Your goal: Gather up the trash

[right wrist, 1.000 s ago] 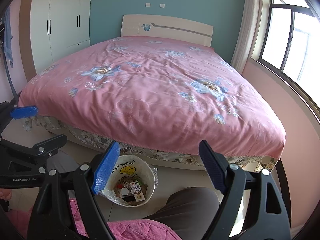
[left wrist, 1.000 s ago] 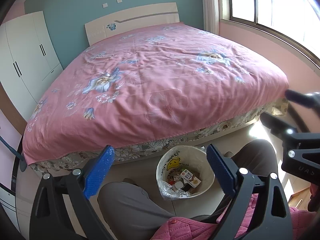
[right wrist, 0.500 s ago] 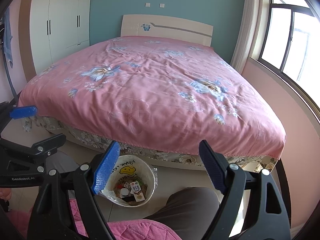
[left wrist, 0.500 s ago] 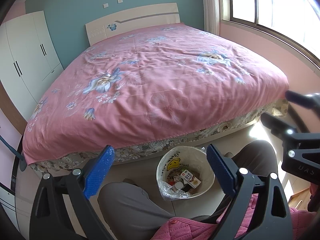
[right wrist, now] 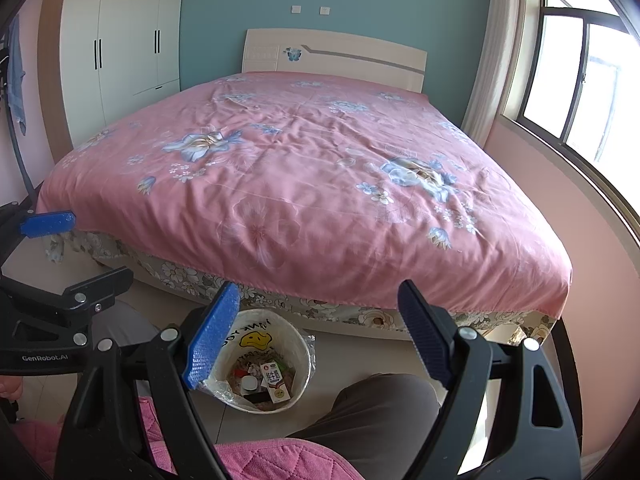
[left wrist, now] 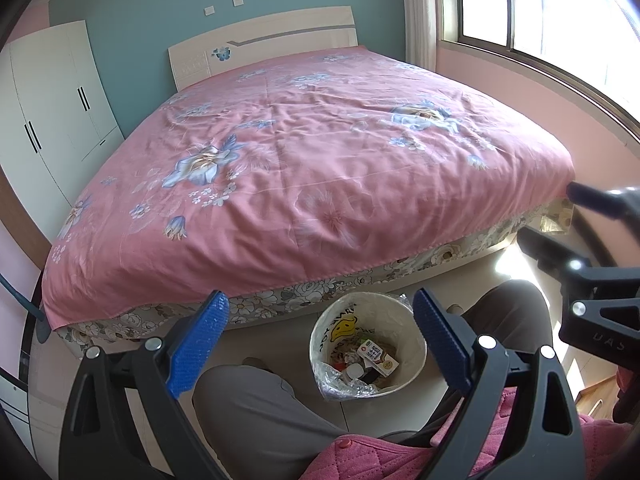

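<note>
A round white trash bin (left wrist: 416, 346) with a yellow smiley and a clear liner stands on the floor at the foot of the bed; it also shows in the right wrist view (right wrist: 304, 350). Inside lie a small milk carton (right wrist: 274, 381), a white cap and other scraps. My left gripper (left wrist: 320, 344) is open and empty, held above the bin and my knees. My right gripper (right wrist: 316, 328) is open and empty, also above the bin. Each gripper shows at the edge of the other's view.
A large bed with a pink floral cover (left wrist: 320, 160) fills the room ahead. A white wardrobe (right wrist: 120, 52) stands at the left, a window (right wrist: 580, 80) at the right. My knees (left wrist: 260, 412) in grey trousers flank the bin.
</note>
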Demonstrator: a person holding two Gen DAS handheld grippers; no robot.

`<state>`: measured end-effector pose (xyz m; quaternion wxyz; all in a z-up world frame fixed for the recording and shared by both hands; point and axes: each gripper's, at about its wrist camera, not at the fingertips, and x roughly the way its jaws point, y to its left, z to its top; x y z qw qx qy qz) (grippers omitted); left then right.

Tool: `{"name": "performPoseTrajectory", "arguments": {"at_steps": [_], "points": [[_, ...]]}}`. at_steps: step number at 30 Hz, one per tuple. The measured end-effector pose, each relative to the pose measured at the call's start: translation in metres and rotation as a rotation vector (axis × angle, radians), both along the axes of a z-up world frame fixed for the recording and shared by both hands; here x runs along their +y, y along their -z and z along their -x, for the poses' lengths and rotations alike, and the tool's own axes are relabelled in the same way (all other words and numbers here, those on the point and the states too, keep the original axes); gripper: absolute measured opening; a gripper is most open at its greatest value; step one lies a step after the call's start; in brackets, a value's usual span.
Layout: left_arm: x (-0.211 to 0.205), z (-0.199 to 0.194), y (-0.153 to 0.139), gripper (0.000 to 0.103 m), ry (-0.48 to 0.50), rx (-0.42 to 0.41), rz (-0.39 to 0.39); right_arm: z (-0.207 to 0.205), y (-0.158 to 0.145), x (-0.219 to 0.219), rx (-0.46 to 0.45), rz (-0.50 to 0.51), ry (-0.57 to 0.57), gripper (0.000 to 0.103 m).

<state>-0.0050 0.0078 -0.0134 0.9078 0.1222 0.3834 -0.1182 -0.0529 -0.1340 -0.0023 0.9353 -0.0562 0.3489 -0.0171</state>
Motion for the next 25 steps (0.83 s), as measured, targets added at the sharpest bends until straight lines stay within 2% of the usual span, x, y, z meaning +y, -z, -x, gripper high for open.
{"name": "performPoseTrajectory", "arguments": {"at_steps": [25], "points": [[-0.0065,0.0001,-0.0004,0.095,-0.01,-0.016,-0.008,-0.0025,0.0045,-0.002,0.017,-0.014,-0.002,0.081]]}}
